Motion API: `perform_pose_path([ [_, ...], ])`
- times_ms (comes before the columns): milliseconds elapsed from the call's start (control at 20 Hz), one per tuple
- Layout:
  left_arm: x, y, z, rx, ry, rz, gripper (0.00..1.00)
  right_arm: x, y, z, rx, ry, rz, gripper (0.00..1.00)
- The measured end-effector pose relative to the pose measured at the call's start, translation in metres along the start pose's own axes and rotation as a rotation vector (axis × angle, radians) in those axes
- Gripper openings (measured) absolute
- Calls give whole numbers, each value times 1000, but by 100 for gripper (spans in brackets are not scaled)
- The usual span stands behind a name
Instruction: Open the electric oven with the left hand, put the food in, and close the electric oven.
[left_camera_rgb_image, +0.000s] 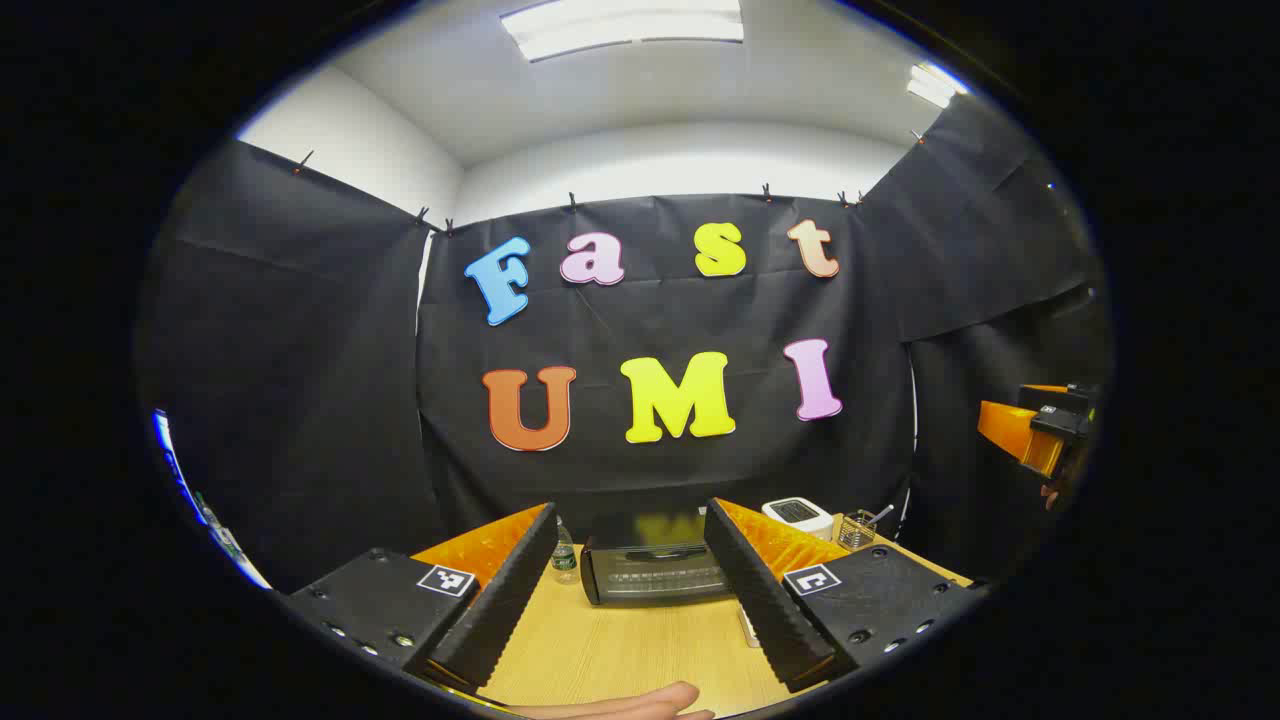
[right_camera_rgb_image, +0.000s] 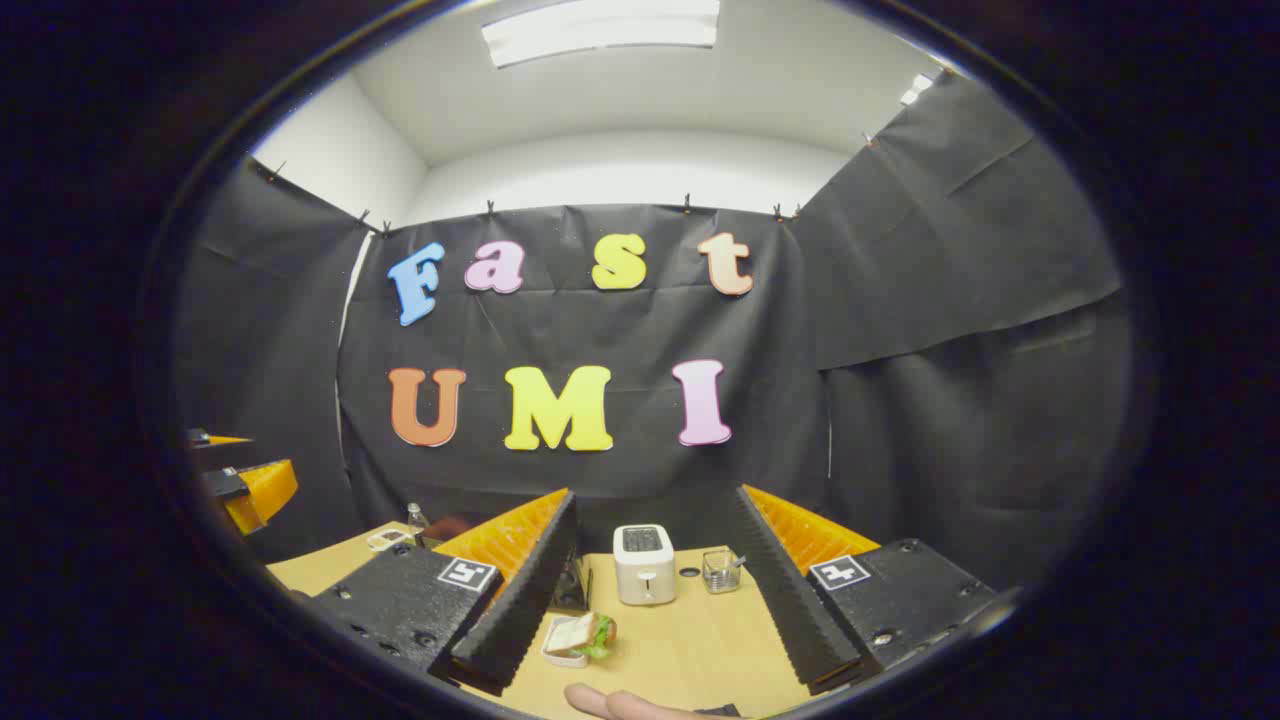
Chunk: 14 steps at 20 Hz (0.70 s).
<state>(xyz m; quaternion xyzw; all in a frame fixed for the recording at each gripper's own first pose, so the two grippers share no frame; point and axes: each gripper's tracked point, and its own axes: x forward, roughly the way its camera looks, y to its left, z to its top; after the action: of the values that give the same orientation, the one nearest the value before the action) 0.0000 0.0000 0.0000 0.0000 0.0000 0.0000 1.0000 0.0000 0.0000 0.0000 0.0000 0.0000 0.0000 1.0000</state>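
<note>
The black electric oven (left_camera_rgb_image: 655, 570) stands on the wooden table (left_camera_rgb_image: 610, 645) with its glass door closed, straight ahead between the fingers of my left gripper (left_camera_rgb_image: 635, 660). That gripper is open and empty, well short of the oven. The food is a sandwich on a small white plate (right_camera_rgb_image: 578, 637), lying near the left finger of my right gripper (right_camera_rgb_image: 655, 665), which is also open and holds nothing. In the left gripper view the right gripper (left_camera_rgb_image: 1040, 430) hangs raised at the far right edge. In the right gripper view the left gripper (right_camera_rgb_image: 245, 480) sits at the far left.
A white toaster (right_camera_rgb_image: 643, 563) and a small wire cup (right_camera_rgb_image: 720, 570) stand at the back of the table (right_camera_rgb_image: 690, 640). A small bottle (left_camera_rgb_image: 564, 555) stands left of the oven. A person's finger (left_camera_rgb_image: 620, 705) lies at the near table edge.
</note>
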Motion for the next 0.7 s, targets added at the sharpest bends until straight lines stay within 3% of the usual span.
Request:
perform_pose_path([
  [300,8,-2,-4,24,-2,23,96,2,-11,-14,34,37,-6,99],
  [700,41,-6,-19,14,3,23,96,11,-17,-11,23,-16,-8,99],
])
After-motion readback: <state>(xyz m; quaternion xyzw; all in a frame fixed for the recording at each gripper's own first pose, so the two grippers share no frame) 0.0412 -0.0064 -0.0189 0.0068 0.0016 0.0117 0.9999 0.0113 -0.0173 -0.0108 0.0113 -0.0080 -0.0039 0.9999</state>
